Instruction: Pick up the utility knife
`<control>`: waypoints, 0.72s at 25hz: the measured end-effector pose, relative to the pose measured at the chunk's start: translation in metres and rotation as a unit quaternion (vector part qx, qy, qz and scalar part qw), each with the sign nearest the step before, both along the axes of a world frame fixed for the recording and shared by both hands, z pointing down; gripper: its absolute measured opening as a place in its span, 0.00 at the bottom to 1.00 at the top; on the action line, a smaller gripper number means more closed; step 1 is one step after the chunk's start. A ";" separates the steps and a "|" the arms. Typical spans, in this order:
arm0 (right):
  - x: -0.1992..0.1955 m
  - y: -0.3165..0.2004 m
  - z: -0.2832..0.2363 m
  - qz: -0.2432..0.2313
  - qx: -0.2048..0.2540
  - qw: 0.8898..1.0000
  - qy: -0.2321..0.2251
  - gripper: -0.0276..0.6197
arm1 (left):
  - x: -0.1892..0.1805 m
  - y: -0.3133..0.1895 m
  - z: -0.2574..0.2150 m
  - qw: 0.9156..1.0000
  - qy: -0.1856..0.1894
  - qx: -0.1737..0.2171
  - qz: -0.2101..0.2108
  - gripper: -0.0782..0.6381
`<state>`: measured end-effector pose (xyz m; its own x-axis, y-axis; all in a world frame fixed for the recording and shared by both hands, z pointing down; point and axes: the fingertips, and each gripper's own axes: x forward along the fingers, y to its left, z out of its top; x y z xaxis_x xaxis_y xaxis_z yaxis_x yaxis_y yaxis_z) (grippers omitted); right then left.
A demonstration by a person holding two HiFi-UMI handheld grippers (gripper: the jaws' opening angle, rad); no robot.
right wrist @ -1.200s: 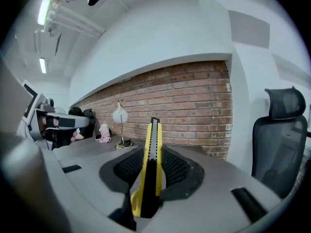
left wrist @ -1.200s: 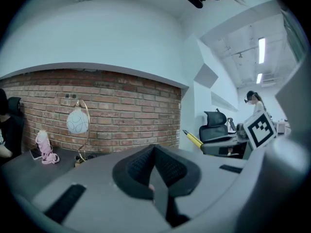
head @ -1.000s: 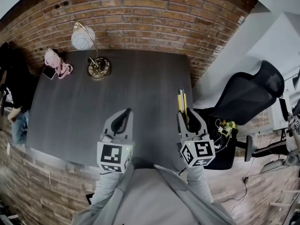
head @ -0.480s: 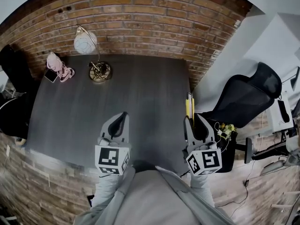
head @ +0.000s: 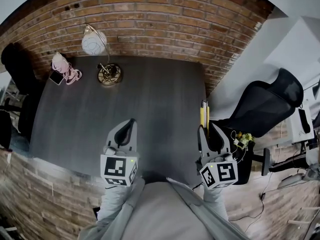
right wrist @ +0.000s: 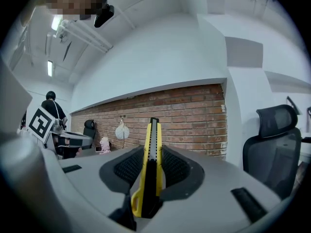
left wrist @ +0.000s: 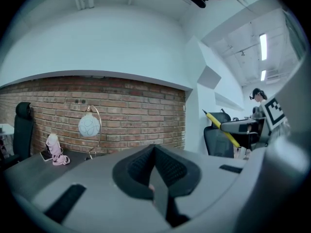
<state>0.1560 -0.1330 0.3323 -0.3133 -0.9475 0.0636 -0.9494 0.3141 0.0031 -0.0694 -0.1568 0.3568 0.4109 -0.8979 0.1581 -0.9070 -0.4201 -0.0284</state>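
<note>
The utility knife (head: 204, 115) is yellow and black and long. My right gripper (head: 207, 130) is shut on it and holds it above the right edge of the dark table (head: 150, 99), its tip pointing at the brick wall. In the right gripper view the knife (right wrist: 151, 159) stands on edge between the pads and sticks out past the fingertips of my right gripper (right wrist: 152, 152). My left gripper (head: 130, 126) hovers over the table's near part, shut with nothing in it. In the left gripper view its jaws (left wrist: 155, 152) meet, and the knife (left wrist: 222, 128) shows off to the right.
A globe lamp on a brass base (head: 107, 73) stands at the back of the table. A pink bundle and a phone (head: 64, 72) lie at the back left corner. A black office chair (head: 265, 104) stands close to the table's right side. A brick wall (head: 150, 24) runs behind.
My right gripper has risen slightly with the knife still in it. The left gripper has stayed where it was.
</note>
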 end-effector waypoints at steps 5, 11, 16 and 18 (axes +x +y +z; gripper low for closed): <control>-0.004 -0.004 0.004 -0.005 -0.007 1.000 0.000 0.24 | -0.003 -0.004 0.001 1.000 0.000 -0.002 -0.003 0.13; -0.007 -0.007 0.008 -0.008 -0.010 1.000 0.000 0.24 | -0.006 -0.006 0.005 1.000 0.001 -0.006 -0.005 0.13; -0.008 -0.009 0.010 -0.010 -0.013 1.000 -0.001 0.24 | -0.007 -0.008 0.005 1.000 0.001 -0.008 -0.005 0.13; -0.008 -0.008 0.010 -0.009 -0.015 1.000 -0.002 0.24 | -0.007 -0.008 0.005 1.000 0.001 -0.008 -0.004 0.13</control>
